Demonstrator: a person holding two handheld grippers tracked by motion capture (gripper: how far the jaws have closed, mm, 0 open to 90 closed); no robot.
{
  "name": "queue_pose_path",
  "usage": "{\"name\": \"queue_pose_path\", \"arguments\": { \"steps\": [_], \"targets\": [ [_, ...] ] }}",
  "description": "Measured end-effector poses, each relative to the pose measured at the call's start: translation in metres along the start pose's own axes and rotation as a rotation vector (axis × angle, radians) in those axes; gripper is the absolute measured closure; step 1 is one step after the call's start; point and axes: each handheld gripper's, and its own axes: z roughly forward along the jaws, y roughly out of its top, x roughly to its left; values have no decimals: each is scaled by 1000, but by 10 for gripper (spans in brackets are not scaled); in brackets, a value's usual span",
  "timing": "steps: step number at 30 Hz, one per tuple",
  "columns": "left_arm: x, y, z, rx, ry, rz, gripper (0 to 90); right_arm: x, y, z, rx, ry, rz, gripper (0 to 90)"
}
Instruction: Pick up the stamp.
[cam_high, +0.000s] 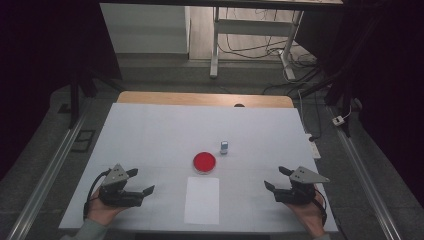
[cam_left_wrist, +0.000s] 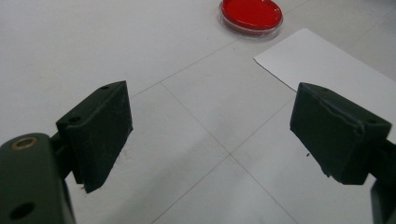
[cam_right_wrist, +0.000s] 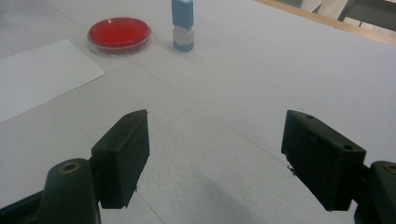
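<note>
1. The dish (cam_high: 204, 162) sits near the middle of the table (cam_high: 150, 130).
2. The small bottle (cam_high: 224, 147) stands upright just behind and to the right of the dish.
3. The sheet of paper (cam_high: 202, 200) lies flat just in front of the dish, apart from it.
4. The left gripper (cam_high: 141, 182) rests left of the sheet, the right gripper (cam_high: 277, 178) right of it, both near the table's front edge.

Table surface, white covering.
On table (cam_high: 150, 135): red dish (cam_high: 204, 162), small blue-white bottle (cam_high: 224, 147) just beside, white paper sheet (cam_high: 202, 200) nearer the person.
</note>
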Motion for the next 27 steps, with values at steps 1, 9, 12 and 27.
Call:
{"name": "queue_pose_path", "arguments": {
  "steps": [1,9,12,27],
  "targets": [
    [0,0,0,-2,1,0,135,0,1,0,1,-2,-2,236],
    [0,0,0,-2,2,0,136,5,15,4,-19,-1,-9,248],
    [0,0,0,-1,5,2,136,6,19,7,-17,0,-11,252],
    [2,-1,2,15,19,5,138,9,34,29,-8,20,-18,261]
  ]
}}
